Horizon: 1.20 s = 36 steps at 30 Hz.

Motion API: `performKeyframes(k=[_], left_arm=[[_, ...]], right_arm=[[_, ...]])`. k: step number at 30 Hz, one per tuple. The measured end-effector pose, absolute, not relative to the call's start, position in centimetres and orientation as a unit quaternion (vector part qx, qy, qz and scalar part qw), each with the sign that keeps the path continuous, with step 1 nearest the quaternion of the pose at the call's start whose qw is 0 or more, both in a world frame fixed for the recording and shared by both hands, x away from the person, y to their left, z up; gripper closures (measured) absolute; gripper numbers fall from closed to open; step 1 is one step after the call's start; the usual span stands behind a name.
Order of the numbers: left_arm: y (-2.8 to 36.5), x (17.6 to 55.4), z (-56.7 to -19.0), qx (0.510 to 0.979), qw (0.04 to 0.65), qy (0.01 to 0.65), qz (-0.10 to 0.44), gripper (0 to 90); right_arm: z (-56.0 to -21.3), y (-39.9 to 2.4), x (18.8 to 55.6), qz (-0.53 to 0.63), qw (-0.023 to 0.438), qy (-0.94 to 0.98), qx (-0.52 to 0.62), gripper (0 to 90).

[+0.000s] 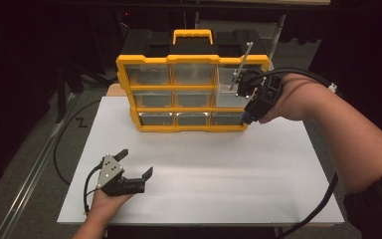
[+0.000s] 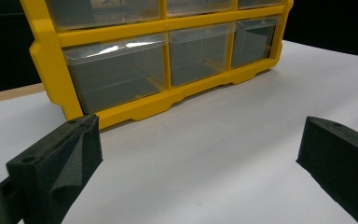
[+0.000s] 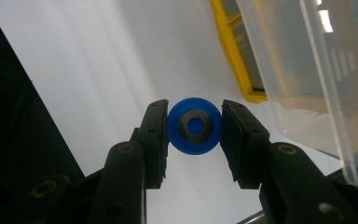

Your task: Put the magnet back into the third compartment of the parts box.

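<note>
A yellow organizer point(image 1: 194, 59) with clear drawers stands upright at the back of the white table top point(image 1: 204, 174). My right gripper point(image 1: 246, 115) hovers at its right end, pointing down in front of the right column of drawers. It is shut on a small blue disc point(image 3: 195, 126) with a dark ring in its middle, one pad on each side. A clear drawer point(image 3: 307, 70) juts out just beside the right gripper point(image 3: 195, 114). My left gripper point(image 1: 137, 163) rests low at the front left, open, with nothing between its jaws. The left gripper point(image 2: 200, 154) faces the organizer's point(image 2: 51, 56) bottom row.
A black case with a yellow handle point(image 1: 193, 36) stands behind the organizer. A black cable point(image 1: 62, 144) loops over the floor left of the table, and another trails from the right gripper. White surface lies bare between the left gripper and the organizer.
</note>
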State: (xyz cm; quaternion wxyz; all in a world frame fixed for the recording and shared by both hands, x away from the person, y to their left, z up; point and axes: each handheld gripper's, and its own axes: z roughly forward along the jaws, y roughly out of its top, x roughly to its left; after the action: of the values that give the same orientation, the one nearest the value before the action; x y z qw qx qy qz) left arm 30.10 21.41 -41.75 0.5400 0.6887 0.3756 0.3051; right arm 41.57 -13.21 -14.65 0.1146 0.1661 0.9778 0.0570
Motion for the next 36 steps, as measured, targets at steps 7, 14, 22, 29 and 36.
performKeyframes(k=[7,14,22,29,36], left_arm=[[21.5,30.1,-41.8,0.689,0.539,0.377,0.306,0.3],[21.5,30.1,-41.8,0.689,0.540,0.376,0.305,0.3],[21.6,30.1,-41.8,0.688,0.539,0.376,0.306,0.3],[21.6,30.1,-41.8,0.686,0.541,0.378,0.307,0.3],[21.6,30.1,-41.8,0.686,0.541,0.378,0.307,0.3]], right_arm=[[-13.5,-12.7,42.1,0.057,0.120,0.976,0.170,65.2],[-12.7,-12.2,42.5,0.056,0.118,0.977,0.171,65.2],[-11.8,-11.6,42.9,0.050,0.123,0.977,0.167,65.2],[-10.7,-11.2,43.1,0.055,0.131,0.975,0.169,65.2],[-10.3,-11.4,43.8,0.058,0.129,0.974,0.175,65.2]])
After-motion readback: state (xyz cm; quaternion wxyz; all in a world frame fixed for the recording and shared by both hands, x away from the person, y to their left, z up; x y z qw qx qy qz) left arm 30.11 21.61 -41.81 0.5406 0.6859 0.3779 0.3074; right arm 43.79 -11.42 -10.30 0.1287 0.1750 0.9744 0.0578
